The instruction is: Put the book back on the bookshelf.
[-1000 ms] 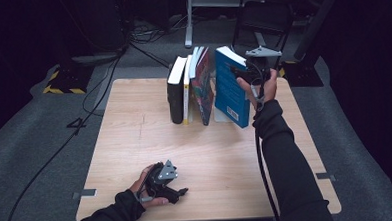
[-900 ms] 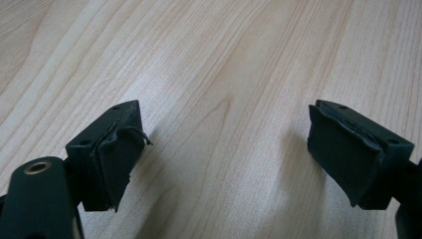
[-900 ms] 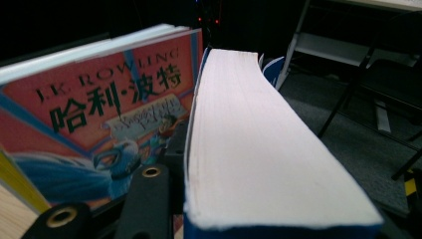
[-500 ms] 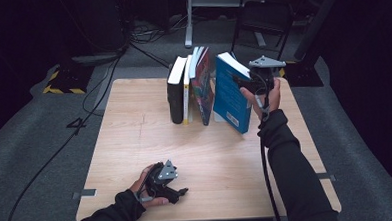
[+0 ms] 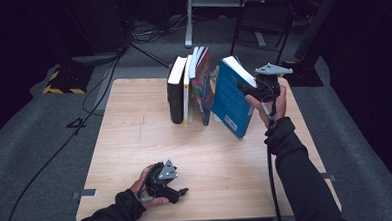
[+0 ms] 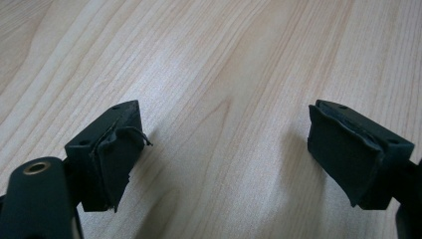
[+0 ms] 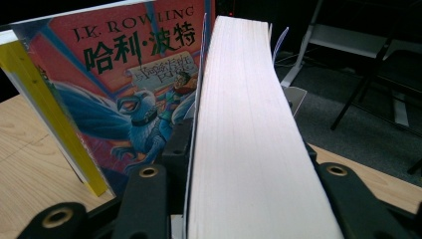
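Blue book, tilted at frame centre, is pinched by the right gripper and leaves the row; next, lift clear. Left gripper rests spread on tabletop.

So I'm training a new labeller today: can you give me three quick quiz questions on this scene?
1. True or false: the left gripper holds a book.
2. The right gripper grips which book? A) black B) yellow C) blue
3. Is the blue book upright or tilted?

Key: 1 false, its jaws are open over the bare table. 2 C. 3 tilted, away from the other books.
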The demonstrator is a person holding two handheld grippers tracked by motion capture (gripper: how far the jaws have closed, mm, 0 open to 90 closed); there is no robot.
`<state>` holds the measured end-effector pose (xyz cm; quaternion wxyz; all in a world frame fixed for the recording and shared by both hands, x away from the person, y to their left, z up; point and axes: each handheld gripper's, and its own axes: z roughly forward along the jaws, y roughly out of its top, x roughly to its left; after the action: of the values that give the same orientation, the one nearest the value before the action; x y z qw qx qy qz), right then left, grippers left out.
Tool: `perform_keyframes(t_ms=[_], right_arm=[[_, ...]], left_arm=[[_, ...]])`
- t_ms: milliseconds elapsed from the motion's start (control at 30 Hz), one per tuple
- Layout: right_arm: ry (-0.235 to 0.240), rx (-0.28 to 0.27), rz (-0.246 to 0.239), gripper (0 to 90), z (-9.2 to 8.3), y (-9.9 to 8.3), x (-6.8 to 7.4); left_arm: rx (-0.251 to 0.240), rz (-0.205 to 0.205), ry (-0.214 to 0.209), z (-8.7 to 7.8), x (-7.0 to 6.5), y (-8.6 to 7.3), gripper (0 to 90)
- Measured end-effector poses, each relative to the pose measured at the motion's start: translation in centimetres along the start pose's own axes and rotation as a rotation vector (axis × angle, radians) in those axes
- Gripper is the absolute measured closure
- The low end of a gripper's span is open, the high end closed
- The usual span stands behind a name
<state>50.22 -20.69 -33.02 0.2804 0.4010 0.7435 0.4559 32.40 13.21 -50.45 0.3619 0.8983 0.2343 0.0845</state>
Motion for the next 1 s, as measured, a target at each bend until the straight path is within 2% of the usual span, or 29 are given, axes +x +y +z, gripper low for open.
perform_keyframes(t_ms=[167, 333, 500, 633, 700, 767, 833, 1000], right_arm=[[-0.002, -0.005, 0.003, 57.8, -0.3, -0.3, 0.1], [-0.034, 0.014, -0.023, 56.5, -0.9, -0.6, 0.3], [-0.025, 0.015, -0.004, 54.3, -1.2, -1.0, -0.1], [-0.028, 0.023, 0.011, 46.2, -1.6, -1.4, -0.2], [-0.025, 0.011, 0.024, 42.4, -1.9, -2.1, -0.4], [0.001, 0.018, 0.034, 38.9, -2.1, -2.9, -0.5], [0.006, 0.025, 0.033, 39.0, -2.2, -3.4, -0.6], [0.039, 0.047, 0.046, 39.1, -1.7, -6.5, -0.6]], left_arm=[[0.0, 0.0, 0.0, 0.0, 0.0, 0.0, 14.9], [0.0, 0.001, 0.0, 0.0, 0.0, 0.0, 14.9], [0.0, 0.0, 0.0, 0.0, 0.0, 0.0, 14.9], [-0.001, -0.001, 0.002, 0.0, 0.0, 0.0, 14.9], [0.0, 0.0, 0.001, 0.0, 0.0, 0.0, 15.0], [0.002, 0.002, 0.001, 0.0, 0.0, 0.0, 14.9], [0.002, 0.002, 0.001, 0.0, 0.0, 0.0, 14.9], [0.0, 0.001, 0.001, 0.0, 0.0, 0.0, 14.9]])
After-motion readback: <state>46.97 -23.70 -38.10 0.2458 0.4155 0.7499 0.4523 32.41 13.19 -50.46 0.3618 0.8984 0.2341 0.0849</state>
